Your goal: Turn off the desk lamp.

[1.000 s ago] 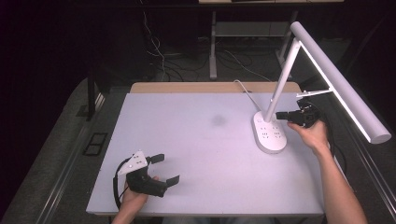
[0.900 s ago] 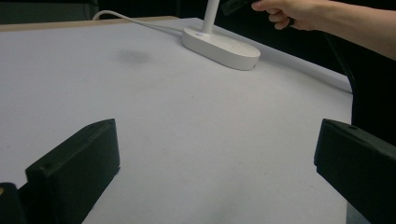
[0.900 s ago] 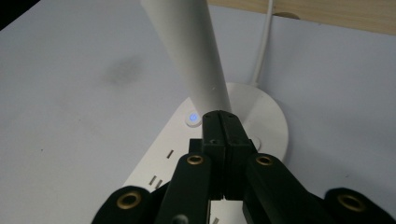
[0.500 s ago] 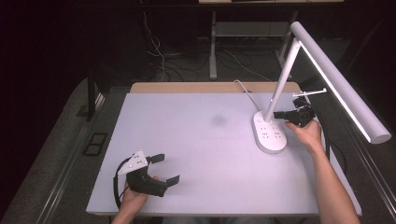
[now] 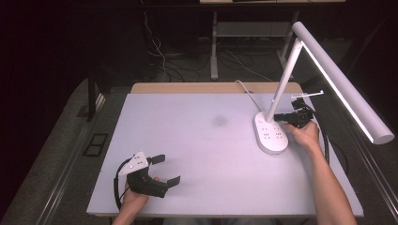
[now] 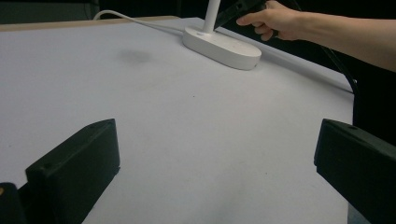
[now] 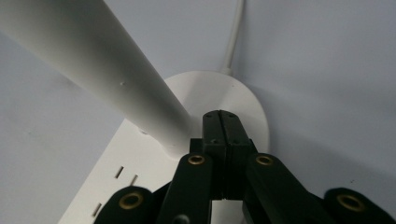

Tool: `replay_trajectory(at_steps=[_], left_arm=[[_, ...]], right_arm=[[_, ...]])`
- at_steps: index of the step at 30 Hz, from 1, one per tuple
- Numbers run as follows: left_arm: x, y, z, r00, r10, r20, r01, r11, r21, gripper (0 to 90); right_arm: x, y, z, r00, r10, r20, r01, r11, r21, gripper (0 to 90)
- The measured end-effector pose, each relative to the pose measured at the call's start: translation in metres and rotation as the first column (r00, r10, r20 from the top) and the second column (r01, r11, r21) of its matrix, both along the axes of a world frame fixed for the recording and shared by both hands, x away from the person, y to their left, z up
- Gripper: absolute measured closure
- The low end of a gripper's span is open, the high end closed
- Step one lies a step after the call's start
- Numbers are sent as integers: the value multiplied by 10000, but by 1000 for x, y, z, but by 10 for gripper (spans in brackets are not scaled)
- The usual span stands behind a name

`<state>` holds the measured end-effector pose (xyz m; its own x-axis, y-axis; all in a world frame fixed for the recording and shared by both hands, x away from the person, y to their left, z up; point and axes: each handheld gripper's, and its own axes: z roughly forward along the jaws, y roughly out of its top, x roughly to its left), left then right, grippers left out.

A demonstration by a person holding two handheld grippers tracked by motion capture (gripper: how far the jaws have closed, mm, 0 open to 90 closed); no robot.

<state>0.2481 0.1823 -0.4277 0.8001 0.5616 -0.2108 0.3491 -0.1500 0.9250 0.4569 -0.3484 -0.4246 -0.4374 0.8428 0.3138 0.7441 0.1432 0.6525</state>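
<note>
one white desk lamp [image 5: 300, 89] stands near the right edge of the pale table [image 5: 197, 140]; its oval base [image 5: 271, 134] carries rows of small slots, and no brand, label or writing can be read on it. one slanted post [image 5: 282, 79] rises from the far end of the base to a long lit bar [image 5: 342, 79] that reaches out past the table's right edge. one white cord [image 5: 246, 89] runs from the base to the table's far edge.

two grippers are in use. right gripper [image 5: 277, 117]: jaws pressed flat together with nothing between them, tip set at the foot of the post, over the far end of the base; in the right gripper view the closed tip [image 7: 221, 122] sits just beside the post [image 7: 93, 60], contact not certain. left gripper [image 5: 166, 169]: jaws spread wide and empty, low over the near left part of the table, well apart from the lamp; one grey three-cornered plate [image 5: 133, 162] on top.

one faint dark smudge [image 5: 219, 120] marks the table's middle. the span between the left gripper and the base is bare table.
</note>
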Motion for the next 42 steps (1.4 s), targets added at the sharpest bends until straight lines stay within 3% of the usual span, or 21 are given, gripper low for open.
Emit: replay_trajectory(at_steps=[4,9,14,21,35,42], left_arm=[[-1,0,0,10000,8,10,-8,10000,-28,0],[-1,0,0,10000,19,-10,-19,10000,14,0],[-1,0,0,10000,43,-27,-43,10000,-13,0],[-1,0,0,10000,44,-22,-44,10000,-9,0],[-1,-1,0,10000,56,-35,-56,10000,10,0],[0,1,-1,9999,104,-48,-104,9999,-7,0]], right_arm=[[-1,-1,-2,10000,-54,-13,54,9999,115,900],[-1,5,1,9999,-100,93,104,9989,-454,900],[-2,7,3,9998,-103,153,111,9983,-567,900],[-3,5,3,9999,-172,-11,171,9993,-346,900],[-6,4,-1,9997,-161,195,165,9997,-195,900],[-6,7,0,9994,-249,220,257,9990,-368,900]])
